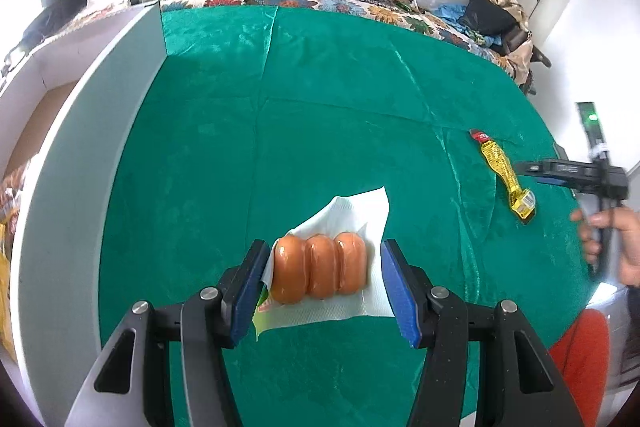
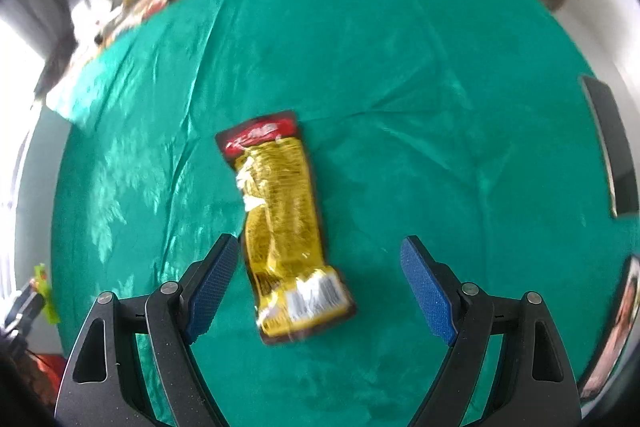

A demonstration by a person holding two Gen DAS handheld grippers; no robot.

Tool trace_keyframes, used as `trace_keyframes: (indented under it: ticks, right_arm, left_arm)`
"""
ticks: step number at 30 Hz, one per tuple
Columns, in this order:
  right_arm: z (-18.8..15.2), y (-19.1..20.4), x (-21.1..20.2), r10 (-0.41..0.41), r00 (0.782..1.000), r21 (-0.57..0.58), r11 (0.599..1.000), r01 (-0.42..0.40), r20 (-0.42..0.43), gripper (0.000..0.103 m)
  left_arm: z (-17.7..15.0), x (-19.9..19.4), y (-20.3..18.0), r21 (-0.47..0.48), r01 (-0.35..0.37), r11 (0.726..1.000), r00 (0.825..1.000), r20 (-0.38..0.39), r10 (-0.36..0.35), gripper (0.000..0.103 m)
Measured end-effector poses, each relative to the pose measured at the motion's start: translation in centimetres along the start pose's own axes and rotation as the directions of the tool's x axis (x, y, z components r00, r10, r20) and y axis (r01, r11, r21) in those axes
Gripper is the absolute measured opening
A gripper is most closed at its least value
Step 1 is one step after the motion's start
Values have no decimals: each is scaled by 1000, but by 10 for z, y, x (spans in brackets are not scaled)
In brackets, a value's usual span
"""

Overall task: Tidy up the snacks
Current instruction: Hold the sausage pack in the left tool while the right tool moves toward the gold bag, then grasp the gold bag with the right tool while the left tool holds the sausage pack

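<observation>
Left wrist view: left claw (image 1: 325, 283) spread apart, gripping nothing, straddling 3 sausages (image 1: 319, 267) on a napkin (image 1: 352, 215) on the green worktop (image 1: 320, 107). Right claw (image 2: 320, 287) gapes wide over a yellow snack packet (image 2: 282, 223), not pinching it.

right gripper (image 2: 320, 283): jaws wide apart | yellow snack packet (image 2: 282, 223): flat on green cloth (image 2: 440, 107)

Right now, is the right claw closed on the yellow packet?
No: the right claw stands open over the yellow packet, which lies flat on the green cloth with both pads clear of it.
</observation>
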State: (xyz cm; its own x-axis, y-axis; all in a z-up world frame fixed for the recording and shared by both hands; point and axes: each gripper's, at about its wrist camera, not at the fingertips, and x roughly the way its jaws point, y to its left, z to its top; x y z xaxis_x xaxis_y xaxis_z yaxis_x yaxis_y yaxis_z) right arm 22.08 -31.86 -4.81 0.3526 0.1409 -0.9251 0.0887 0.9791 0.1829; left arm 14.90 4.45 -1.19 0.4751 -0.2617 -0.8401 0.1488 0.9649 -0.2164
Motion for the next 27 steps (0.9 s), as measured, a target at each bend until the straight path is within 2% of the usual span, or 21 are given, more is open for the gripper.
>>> trace_keyframes:
  ticks: [4,6,7,8,10,13,17,21,24,26,27]
  right_arm:
    - [11,34,31,-64,998,-97,993,65,9,85]
    - [12,48,46,-122,992,-150,982,119,-14,79]
    - [11,53,45,-137,991,-154,979,136,3,53]
    - [11,54,41,-128,992,-136,982,127,4,41]
    - [8,57,40,-101,994,-115,989,96,-38,36]
    - [-2,50,32,-81,996,-104,992,77,-33,35]
    - [-12,39,-1,48,999,-3,999,-48,25,35]
    - [-8,75,-48,174,980,-32,985,-172,96,36]
    - [-5,128,-81,310,941,-80,950,-301,134,37]
    - [-5,178,-98,419,898,-132,906,-402,137,37]
    - [-3,202,-104,461,877,-161,884,-440,133,37]
  left_arm:
    - [0,-8,3,-22,18,1000,1000,8,-18,56]
    - [0,-16,6,-25,21,999,1000,17,-21,56]
    - [0,-20,8,-26,23,999,999,23,-23,56]
    - [0,-23,10,-29,26,999,999,27,-26,56]
    - [1,-30,14,-44,39,998,999,37,-37,56]
    - [3,-41,19,-71,69,995,996,59,-65,56]
    - [10,-68,31,-109,121,987,987,117,-108,56]
    - [22,-105,60,-145,147,979,975,186,-119,56]
    - [28,-140,98,-178,123,976,968,240,-78,57]
    - [30,-164,127,-200,75,977,963,268,-19,58]
    - [29,-177,147,-212,28,977,959,280,34,58]
